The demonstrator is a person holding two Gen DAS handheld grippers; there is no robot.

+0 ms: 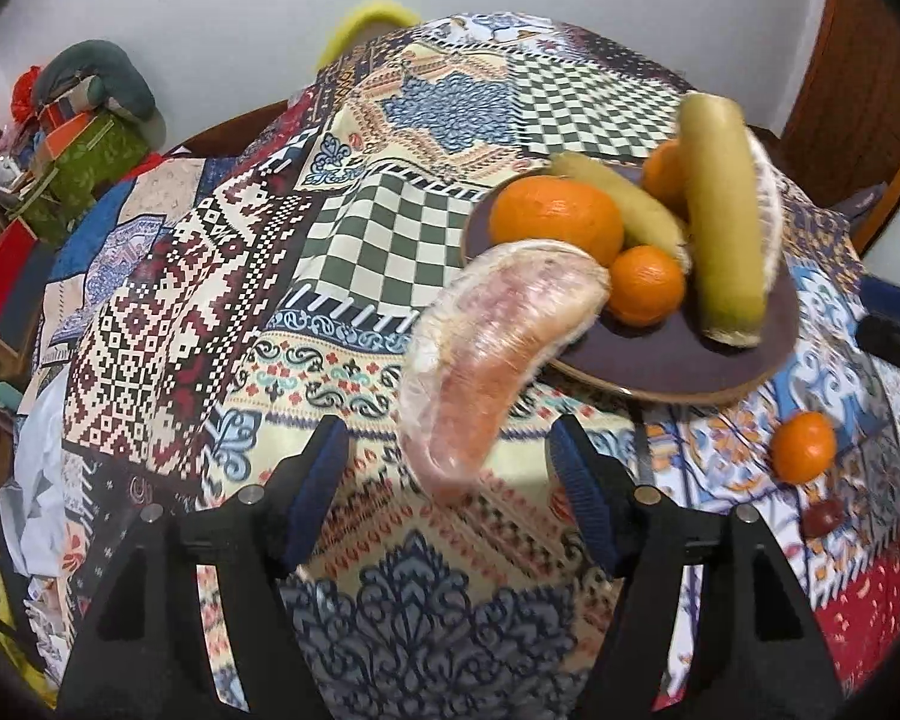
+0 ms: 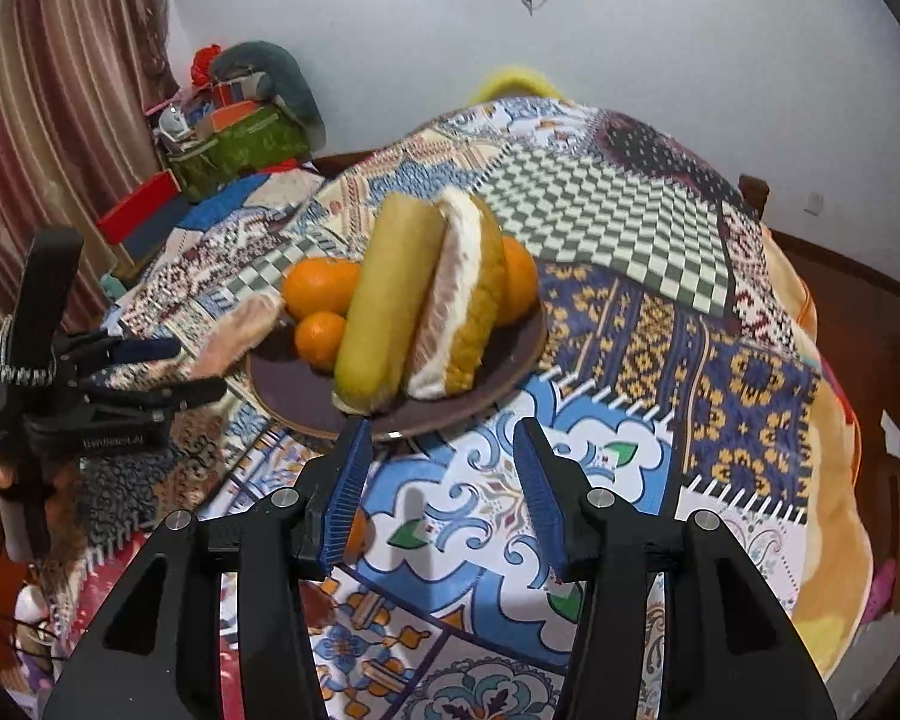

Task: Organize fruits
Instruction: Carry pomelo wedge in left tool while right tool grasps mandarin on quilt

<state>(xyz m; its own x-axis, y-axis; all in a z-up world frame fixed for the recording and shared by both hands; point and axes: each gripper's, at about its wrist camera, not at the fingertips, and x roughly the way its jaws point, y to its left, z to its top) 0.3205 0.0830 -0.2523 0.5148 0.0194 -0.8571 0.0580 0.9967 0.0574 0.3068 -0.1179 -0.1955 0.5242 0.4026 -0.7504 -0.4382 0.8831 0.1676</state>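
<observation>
We see left gripper [image 1: 444, 468] jaws spread, plastic-wrapped pink pomelo wedge [image 1: 498, 348] loose between, leaning on brown round plate [image 1: 678, 360]; right gripper [image 2: 444, 480] spread, empty.

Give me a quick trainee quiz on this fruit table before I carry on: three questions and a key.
1. True or false: the plastic-wrapped pink pomelo segment lies wholly inside the dark round plate.
2. How many oranges sit on that plate?
3. The loose small orange rests: A on the plate, B on the patterned tablecloth, C in the left hand-held gripper.
Key: 1 false, it overhangs the rim; 2 three oranges; 3 B.
</observation>
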